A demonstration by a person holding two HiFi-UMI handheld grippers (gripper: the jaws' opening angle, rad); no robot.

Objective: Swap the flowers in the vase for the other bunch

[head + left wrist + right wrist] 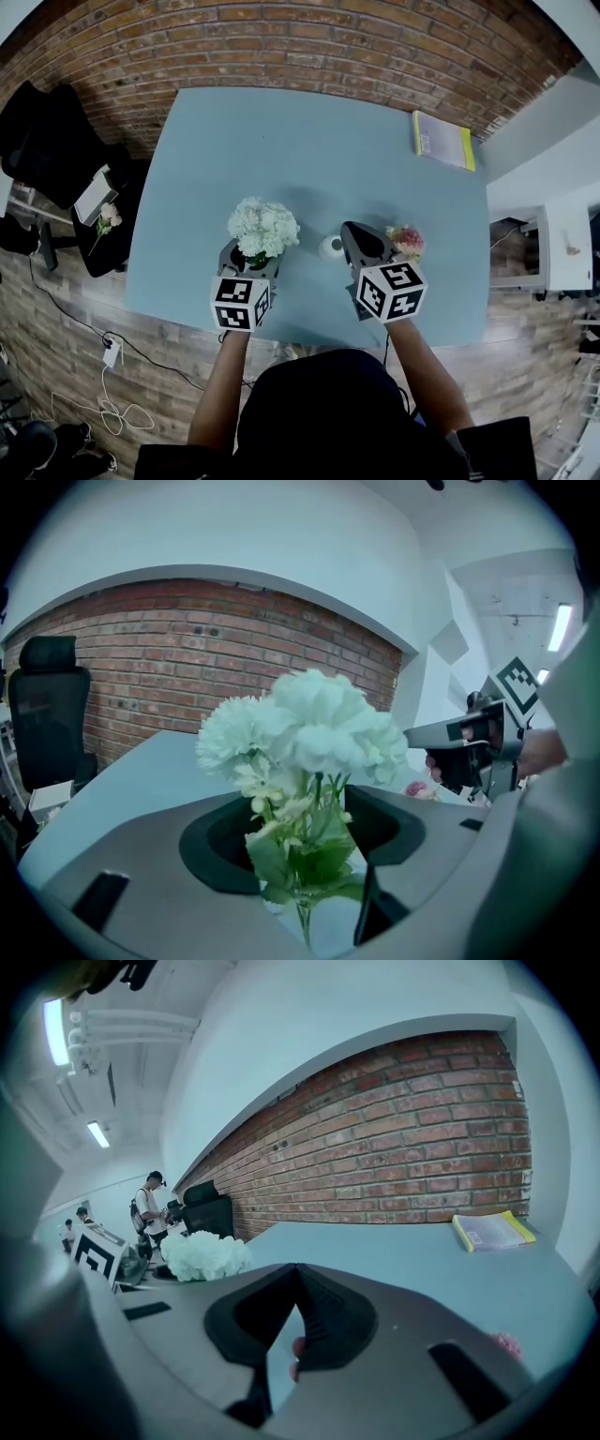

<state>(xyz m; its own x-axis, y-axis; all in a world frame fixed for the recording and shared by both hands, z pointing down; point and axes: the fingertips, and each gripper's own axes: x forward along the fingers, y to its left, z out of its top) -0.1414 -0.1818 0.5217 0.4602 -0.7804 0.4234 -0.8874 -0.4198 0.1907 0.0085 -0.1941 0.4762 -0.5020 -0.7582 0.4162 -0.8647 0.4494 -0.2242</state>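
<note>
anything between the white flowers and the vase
Nothing visible. The white flowers in the left gripper hang just left of the vase, only bare table between them; the right gripper is on the vase's other side.

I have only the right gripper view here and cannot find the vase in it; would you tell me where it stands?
Observer: The vase stands on the table between the left gripper and the right gripper, nearer the right one.
Operator: Thank you. Is anything in it?
Observer: In the head view, no flowers stand in it.
Operator: And the white flowers at my left, are they held?
Observer: Yes. The left gripper view shows that gripper's tongs closed on their stems.
</note>
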